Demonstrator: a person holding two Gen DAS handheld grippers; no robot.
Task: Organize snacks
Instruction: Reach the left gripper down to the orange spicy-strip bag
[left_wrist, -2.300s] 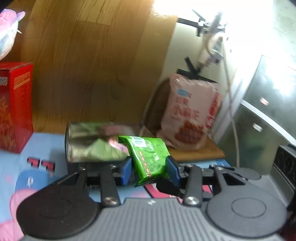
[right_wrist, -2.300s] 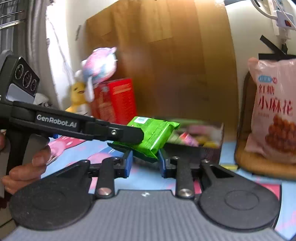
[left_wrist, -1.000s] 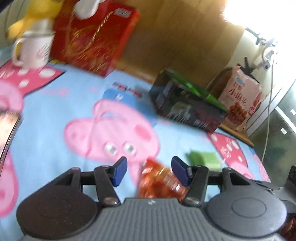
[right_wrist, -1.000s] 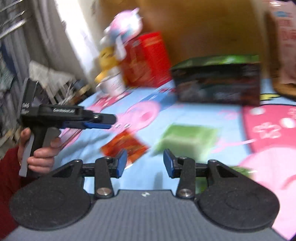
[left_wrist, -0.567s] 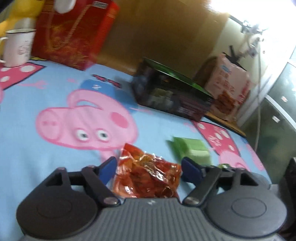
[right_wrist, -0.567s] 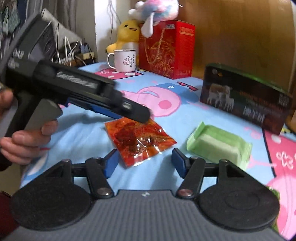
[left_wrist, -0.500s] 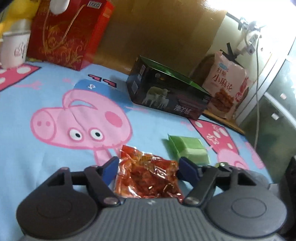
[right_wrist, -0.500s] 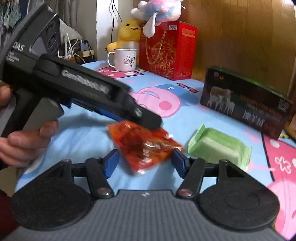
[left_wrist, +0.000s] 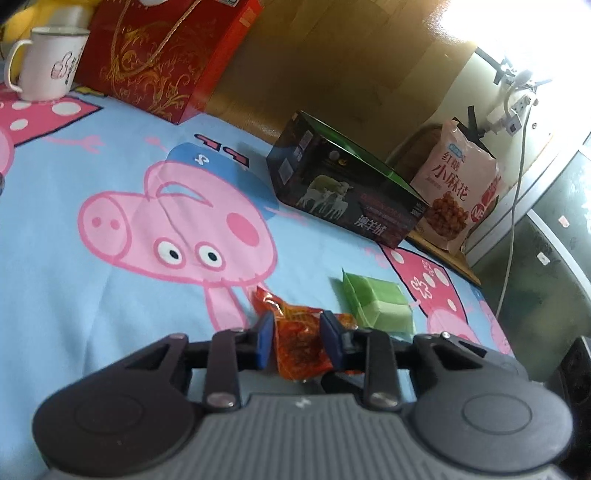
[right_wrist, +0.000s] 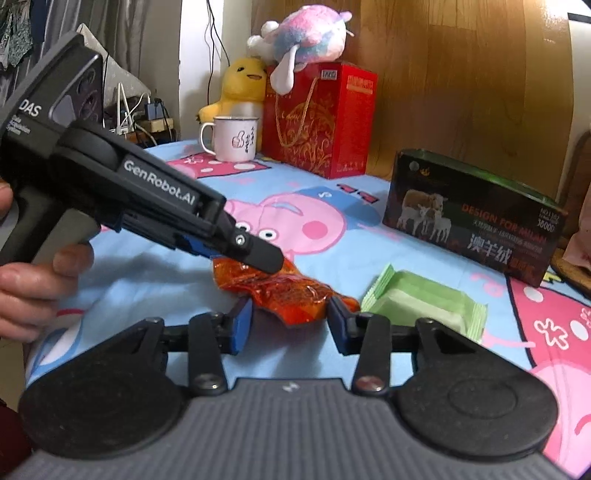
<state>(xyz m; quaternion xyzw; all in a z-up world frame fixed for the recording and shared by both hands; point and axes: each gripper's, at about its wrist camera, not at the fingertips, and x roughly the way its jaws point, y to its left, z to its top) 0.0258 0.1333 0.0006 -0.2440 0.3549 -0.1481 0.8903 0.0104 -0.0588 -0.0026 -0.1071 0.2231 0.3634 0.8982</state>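
Note:
A red snack packet (left_wrist: 295, 321) lies crumpled on the blue cartoon-pig cloth (left_wrist: 74, 295). My left gripper (left_wrist: 297, 341) has its jaws closing, and both blue pads pinch the packet. In the right wrist view the left gripper (right_wrist: 264, 260) clamps the far end of the packet (right_wrist: 284, 291). My right gripper (right_wrist: 290, 325) is also closing, its pads touching the packet's near end on both sides. A green snack packet (left_wrist: 376, 301) lies flat just to the right (right_wrist: 421, 301). Behind it stands a dark open-topped box (left_wrist: 343, 188) (right_wrist: 472, 221).
At the back left stand a red gift box (right_wrist: 321, 118), a white mug (right_wrist: 234, 138) and plush toys (right_wrist: 243, 85). A pink snack bag (left_wrist: 458, 192) leans at the back right beside a cable. A person's hand (right_wrist: 33, 288) holds the left gripper's handle.
Both grippers came down from the box to the cloth. In the last half second both pairs of jaws narrowed around the red packet, which now looks crumpled and narrower.

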